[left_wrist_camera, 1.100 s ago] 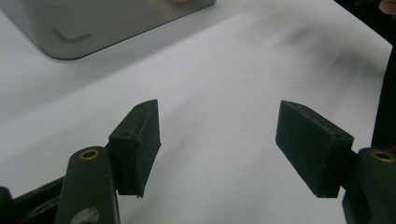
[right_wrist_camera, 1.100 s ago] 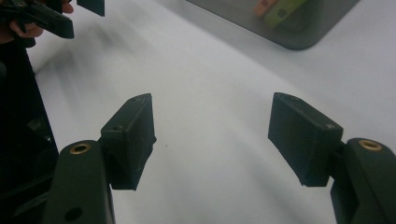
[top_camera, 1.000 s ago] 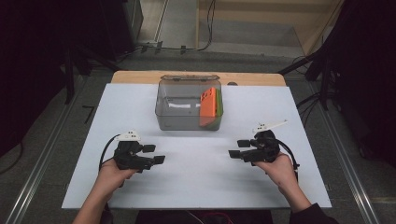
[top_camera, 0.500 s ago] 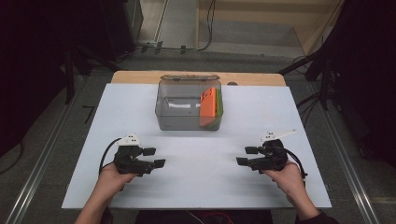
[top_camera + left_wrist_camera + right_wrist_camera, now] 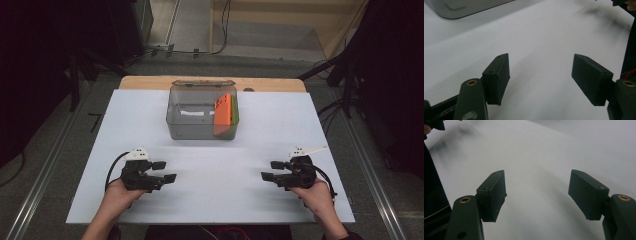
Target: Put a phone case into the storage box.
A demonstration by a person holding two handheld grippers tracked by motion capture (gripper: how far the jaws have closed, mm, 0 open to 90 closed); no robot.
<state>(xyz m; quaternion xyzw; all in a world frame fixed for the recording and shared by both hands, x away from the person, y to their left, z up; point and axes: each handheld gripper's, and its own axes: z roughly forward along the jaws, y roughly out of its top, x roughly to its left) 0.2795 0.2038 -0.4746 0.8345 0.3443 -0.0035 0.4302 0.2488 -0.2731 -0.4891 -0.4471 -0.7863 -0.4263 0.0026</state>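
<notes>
Overhead, orange block [image 5: 223,115] probably upright in bin [image 5: 202,131]; left gripper [image 5: 541,75], right gripper [image 5: 537,195] wide, empty.

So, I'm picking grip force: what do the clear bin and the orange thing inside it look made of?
The clear bin looks like smooth, glossy see-through plastic: its contents show through the walls. The orange item looks like a flat matte card or plastic pack; too small to tell which.

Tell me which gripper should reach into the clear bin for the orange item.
Probably right: the orange item leans against the clear bin's right wall, on the right gripper's side. Both it and the left gripper are open and empty.
</notes>
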